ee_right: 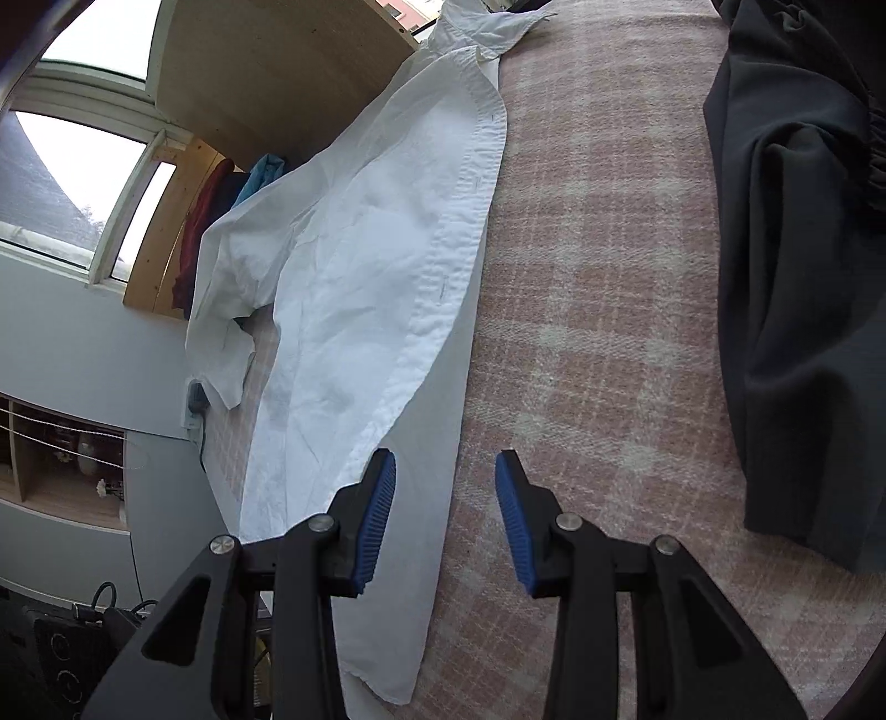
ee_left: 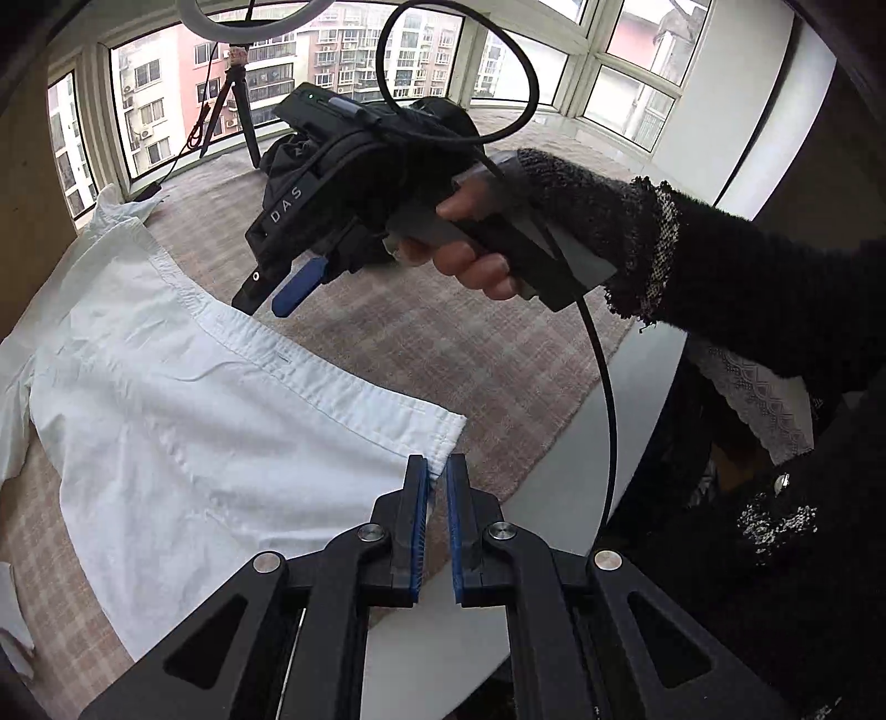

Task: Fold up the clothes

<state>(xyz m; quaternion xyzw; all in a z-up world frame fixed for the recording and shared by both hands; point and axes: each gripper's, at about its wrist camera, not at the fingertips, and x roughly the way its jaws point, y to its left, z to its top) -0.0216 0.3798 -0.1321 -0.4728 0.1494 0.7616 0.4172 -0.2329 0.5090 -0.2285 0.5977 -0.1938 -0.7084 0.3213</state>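
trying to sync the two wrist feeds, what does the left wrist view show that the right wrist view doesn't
Only the left wrist view shows the right gripper from outside, held in a hand with a black knit sleeve, its black cable, a tripod, apartment blocks through the windows, and the left gripper shut on the shirt's corner.

Only the right wrist view shows the right gripper's own open fingers, wooden shelving and hanging coloured clothes.

Both show the white shirt, the plaid cloth and a dark garment.
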